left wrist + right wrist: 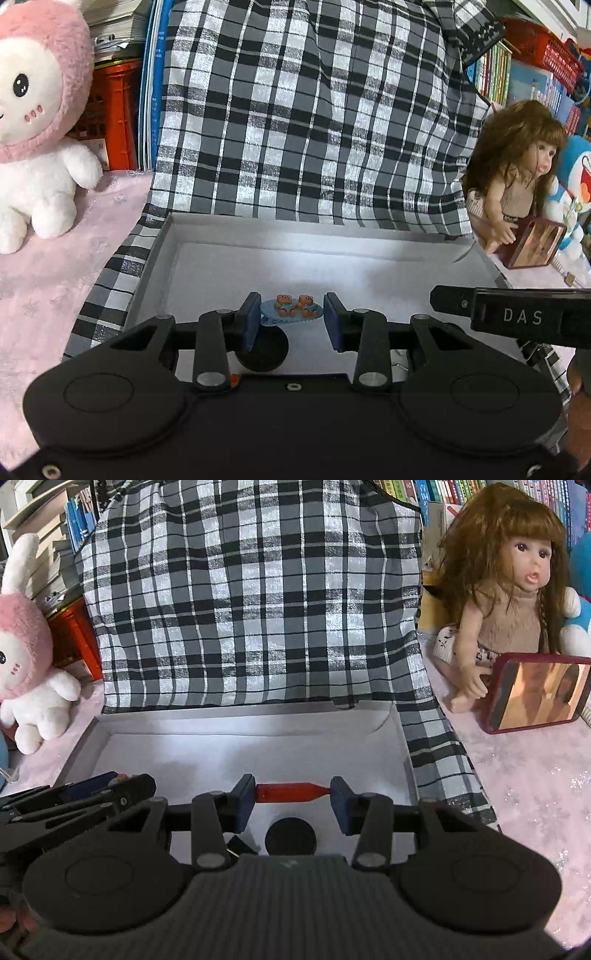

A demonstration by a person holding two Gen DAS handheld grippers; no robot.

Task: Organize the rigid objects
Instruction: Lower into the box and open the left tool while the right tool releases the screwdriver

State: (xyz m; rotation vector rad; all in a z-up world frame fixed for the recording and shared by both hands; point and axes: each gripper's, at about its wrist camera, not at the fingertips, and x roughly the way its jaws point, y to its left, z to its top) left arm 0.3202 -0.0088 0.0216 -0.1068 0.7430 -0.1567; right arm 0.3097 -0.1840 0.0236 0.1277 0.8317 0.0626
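Now, left tongs (291,319) were clamped on a blue hair clip (290,312) w/ two small bears on top, pads pressing its ends, clip lying crosswise between them. Right tongs (293,799) were clamped on a red clip (291,792), held end to end, its narrow tip against the right pad. Both pairs hung side by side over the open white box (255,716); each showed at the edge of the other's view, so the hands were close together.

Box interior looked mostly bare, apart from a dark round thing under each pair of tongs, prob. part of the rig, can't tell. Box sat on plaid cloth (303,110), which ran up behind it. Pink plush rabbit (37,129) sat off to the left on the pink-covered desk (517,775); doll (506,590) w/ a red-framed mirror (539,692) to the right.

Step in hand, as I judged: carrying both clips to the box, not yet set down. Next move would call for lowering each near the box floor, well apart from each other, then opening the pads gently so the clips don't bounce or skid.
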